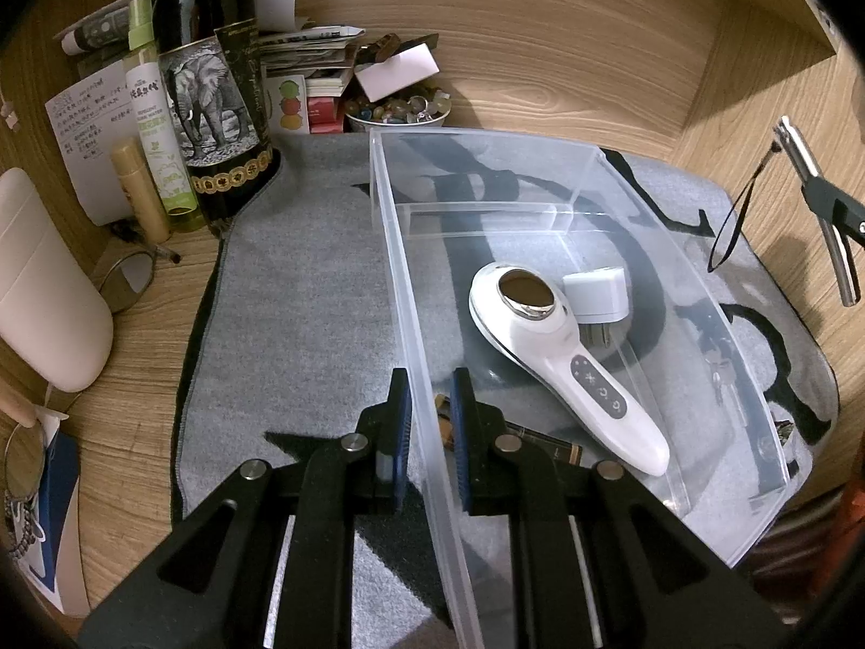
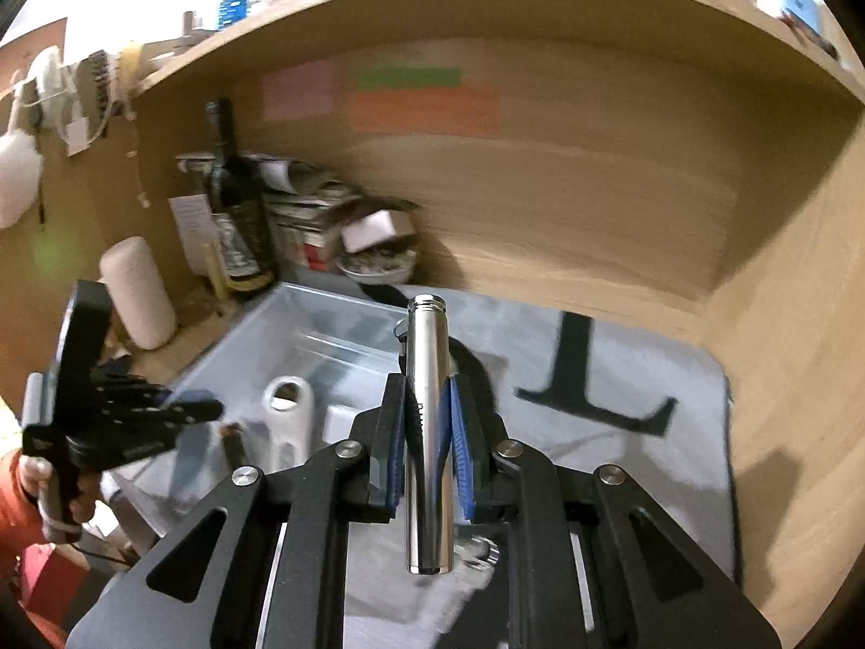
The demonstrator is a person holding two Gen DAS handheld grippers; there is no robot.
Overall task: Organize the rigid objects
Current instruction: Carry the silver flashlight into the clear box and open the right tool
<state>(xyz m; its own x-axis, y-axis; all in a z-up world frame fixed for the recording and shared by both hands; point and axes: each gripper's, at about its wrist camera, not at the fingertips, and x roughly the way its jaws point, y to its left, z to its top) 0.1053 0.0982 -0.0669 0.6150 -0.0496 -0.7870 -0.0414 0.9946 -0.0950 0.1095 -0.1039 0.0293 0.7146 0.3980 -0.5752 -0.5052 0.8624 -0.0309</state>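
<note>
My left gripper (image 1: 431,411) is shut on the near wall of a clear plastic bin (image 1: 400,281) that stands on a grey mat. A white handheld device (image 1: 562,357), a white plug adapter (image 1: 597,292) and a dark brown tube (image 1: 546,441) lie in the bin. My right gripper (image 2: 427,422) is shut on a silver metal cylinder (image 2: 427,432), held upright above the mat to the right of the bin (image 2: 303,335). From the left wrist view, that cylinder (image 1: 843,270) and right gripper (image 1: 824,200) hang at the far right, with a thin black cord loop (image 1: 730,232) dangling.
A dark bottle with an elephant label (image 1: 216,103), a green spray bottle (image 1: 157,124), a white rounded container (image 1: 43,292), stacked papers and a bowl of stones (image 1: 400,111) crowd the back left corner. Wooden walls (image 2: 594,205) enclose the desk. The grey mat (image 1: 303,313) lies beside the bin.
</note>
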